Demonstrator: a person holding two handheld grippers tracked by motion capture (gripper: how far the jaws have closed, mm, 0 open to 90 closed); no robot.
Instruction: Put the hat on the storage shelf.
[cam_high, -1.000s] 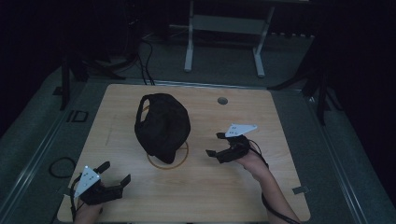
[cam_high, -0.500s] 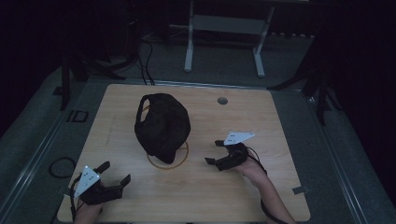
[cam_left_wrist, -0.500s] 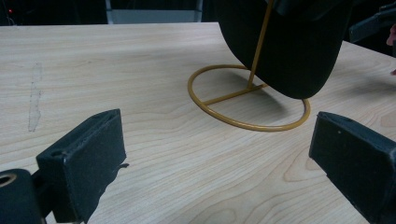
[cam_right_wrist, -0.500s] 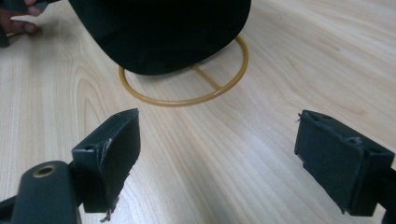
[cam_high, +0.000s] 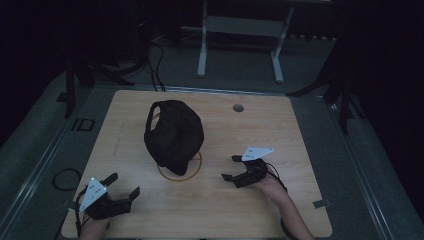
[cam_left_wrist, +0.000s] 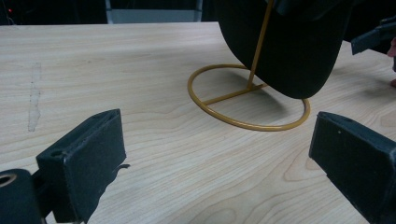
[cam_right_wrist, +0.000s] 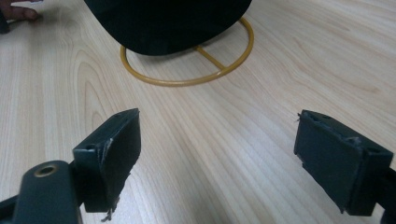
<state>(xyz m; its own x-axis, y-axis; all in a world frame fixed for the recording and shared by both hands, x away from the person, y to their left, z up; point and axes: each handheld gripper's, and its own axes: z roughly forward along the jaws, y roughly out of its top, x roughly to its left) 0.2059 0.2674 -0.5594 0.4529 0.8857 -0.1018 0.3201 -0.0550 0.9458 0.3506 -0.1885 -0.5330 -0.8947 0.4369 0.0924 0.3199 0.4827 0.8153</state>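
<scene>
My 2 claws sit low over the table (cam_high: 300, 130), both released, jaws spread wide, nothing between them.

1. Left claw (cam_high: 122, 186): it rests at the near left corner. Ahead of its jaws and to their right stands the gold wire stand (cam_left_wrist: 248, 95), its ring flat on the wood, well apart from the jaw tips.
2. Right claw (cam_high: 233, 168): it is the nearer one. The stand's ring lies just ahead of its jaws and slightly left.
3. The black cap (cam_high: 172, 134) hangs on the stand's upright rod, brim drooping over the ring and hiding its far side.

Recommended procedure, as I judge it: keep the right claw spread, bring it forward level with the brim, and pinch the brim edge, not the crown. Lift straight up along the rod so that the light stand does not tip. Use the left claw to pin the ring if it shifts.
</scene>
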